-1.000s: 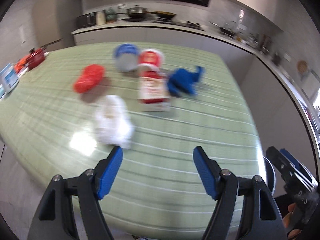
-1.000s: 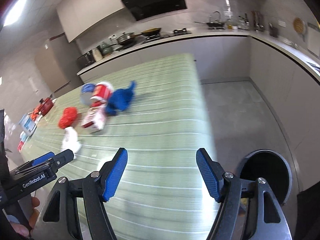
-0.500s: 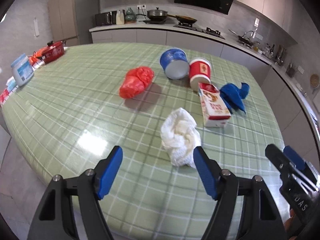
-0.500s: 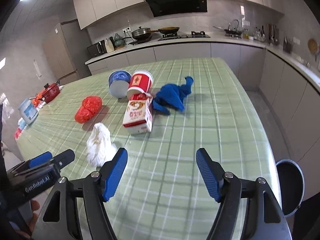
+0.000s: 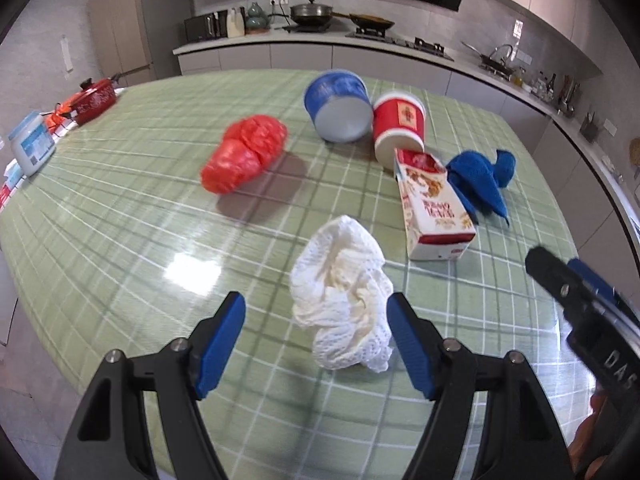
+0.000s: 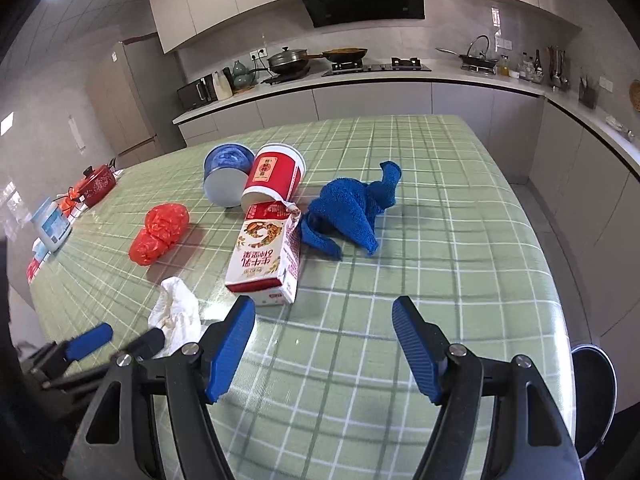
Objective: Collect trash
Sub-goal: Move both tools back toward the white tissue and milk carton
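Left wrist view: the left gripper point(image 5: 316, 344) stands open, empty, over the green checked table point(image 5: 120, 240), the crumpled white paper point(image 5: 344, 300) just before its right finger. The right gripper point(image 6: 324, 344) is open and empty too; the milk carton point(image 6: 266, 256) lies beyond its left finger, the blue cloth point(image 6: 352, 208) farther.

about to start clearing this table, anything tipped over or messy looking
Yes. The blue tub and red cup both lie on their sides, touching. The carton lies flat, its torn-open top toward the cup. A crumpled tissue, scrunched red bag and bunched blue cloth lie loose. No spill shows.
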The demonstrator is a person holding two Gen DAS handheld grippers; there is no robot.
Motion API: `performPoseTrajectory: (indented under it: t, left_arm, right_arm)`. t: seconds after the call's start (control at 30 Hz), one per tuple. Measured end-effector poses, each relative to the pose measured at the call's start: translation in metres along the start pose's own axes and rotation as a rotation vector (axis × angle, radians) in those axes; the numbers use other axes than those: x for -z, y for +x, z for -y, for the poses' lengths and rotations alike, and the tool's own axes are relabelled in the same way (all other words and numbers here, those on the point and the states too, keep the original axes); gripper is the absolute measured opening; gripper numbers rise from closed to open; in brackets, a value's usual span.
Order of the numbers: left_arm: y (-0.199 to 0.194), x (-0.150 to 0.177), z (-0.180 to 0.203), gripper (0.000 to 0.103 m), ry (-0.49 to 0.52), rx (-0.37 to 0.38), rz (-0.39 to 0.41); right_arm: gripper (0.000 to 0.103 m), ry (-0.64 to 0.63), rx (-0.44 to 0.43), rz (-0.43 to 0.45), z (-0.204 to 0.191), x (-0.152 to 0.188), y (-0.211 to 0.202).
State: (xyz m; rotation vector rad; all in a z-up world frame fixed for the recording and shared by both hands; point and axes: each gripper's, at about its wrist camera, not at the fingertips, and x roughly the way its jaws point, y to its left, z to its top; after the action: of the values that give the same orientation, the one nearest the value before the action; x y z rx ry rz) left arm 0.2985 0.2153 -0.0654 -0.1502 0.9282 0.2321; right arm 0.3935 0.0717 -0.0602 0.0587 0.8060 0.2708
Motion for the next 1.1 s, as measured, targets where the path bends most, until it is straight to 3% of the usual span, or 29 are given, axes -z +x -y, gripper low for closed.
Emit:
performPoseTrajectory:
  t: [0.17, 0.6, 0.97, 1.03, 1.1]
  left_arm:
    - [0.022, -0.003, 0.005, 0.074, 0.004, 0.024, -0.050]
    - [0.052, -0.044, -0.022, 0.074, 0.064, 0.049, -0.016]
    - [0.073, -0.077, -0.040, 0.074, 0.155, 0.153, -0.015]
    - [0.075, -0.080, -0.042, 0.070, 0.165, 0.173, -0.014]
    - [0.078, -0.081, -0.042, 0.058, 0.175, 0.193, -0.026]
  right_arm:
    - [0.073, -0.001, -0.009, -0.011, 0.001, -0.004, 0.011]
    - [0.073, 0.066, 0.036, -0.028, -0.019, -0.015, 0.043]
    - [0.073, 0.126, 0.069, -0.070, -0.044, -0.025, 0.083]
    - [0.073, 0.135, 0.062, -0.076, -0.045, -0.026, 0.090]
    - [0.073, 0.136, 0.061, -0.079, -0.047, -0.028, 0.094]
